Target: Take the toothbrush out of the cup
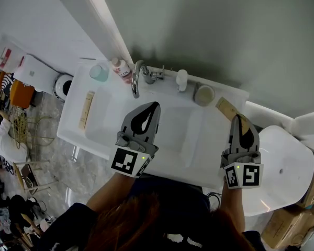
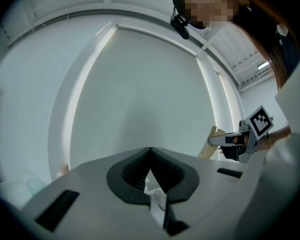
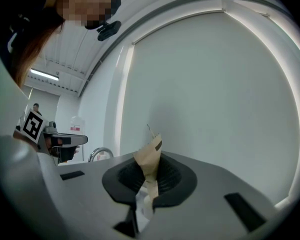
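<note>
A toothbrush in a brown paper wrapper (image 1: 228,109) sticks out of my right gripper (image 1: 243,124), which is shut on it just right of the beige cup (image 1: 204,94) on the sink's back ledge. In the right gripper view the wrapper (image 3: 151,151) stands pinched between the dark pads, in front of the mirror. My left gripper (image 1: 155,107) hangs over the white basin (image 1: 172,135), shut with nothing in it; its tips (image 2: 150,153) meet. The left gripper view also catches the right gripper (image 2: 231,140) and the wrapper (image 2: 210,143) at its right.
Along the sink's back ledge stand a faucet (image 1: 137,77), a pale blue cup (image 1: 99,72), a pink-capped bottle (image 1: 121,69) and a small white bottle (image 1: 182,80). A second brown package (image 1: 86,110) lies on the sink's left rim. A white toilet (image 1: 282,166) is at the right.
</note>
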The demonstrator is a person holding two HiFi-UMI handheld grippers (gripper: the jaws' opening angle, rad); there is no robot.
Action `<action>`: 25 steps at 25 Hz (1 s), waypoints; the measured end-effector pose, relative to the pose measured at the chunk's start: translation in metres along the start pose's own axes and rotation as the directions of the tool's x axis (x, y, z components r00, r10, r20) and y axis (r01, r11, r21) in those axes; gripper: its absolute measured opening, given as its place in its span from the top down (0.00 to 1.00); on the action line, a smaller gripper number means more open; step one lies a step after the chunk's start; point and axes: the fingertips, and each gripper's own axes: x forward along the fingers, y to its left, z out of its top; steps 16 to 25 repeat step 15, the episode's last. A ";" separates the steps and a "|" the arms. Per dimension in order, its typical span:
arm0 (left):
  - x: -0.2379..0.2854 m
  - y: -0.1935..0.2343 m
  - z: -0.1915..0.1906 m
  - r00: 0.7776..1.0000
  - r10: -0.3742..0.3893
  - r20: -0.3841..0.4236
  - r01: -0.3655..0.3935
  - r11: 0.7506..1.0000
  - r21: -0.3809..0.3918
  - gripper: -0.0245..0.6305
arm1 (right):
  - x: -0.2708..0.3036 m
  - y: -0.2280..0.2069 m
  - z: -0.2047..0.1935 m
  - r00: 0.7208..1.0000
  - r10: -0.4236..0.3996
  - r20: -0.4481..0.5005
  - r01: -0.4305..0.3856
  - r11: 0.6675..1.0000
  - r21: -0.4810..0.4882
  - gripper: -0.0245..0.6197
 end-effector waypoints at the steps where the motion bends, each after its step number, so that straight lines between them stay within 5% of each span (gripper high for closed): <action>1: -0.001 -0.001 0.001 1.000 -0.002 0.004 0.002 1.000 0.000 0.94 | -0.001 0.001 0.002 1.000 0.000 0.002 0.000 1.000 -0.003 0.91; 25: -0.009 -0.004 0.011 0.999 0.007 0.051 -0.005 1.000 -0.029 0.94 | -0.011 0.014 0.010 1.000 -0.007 0.010 0.007 0.999 -0.035 0.91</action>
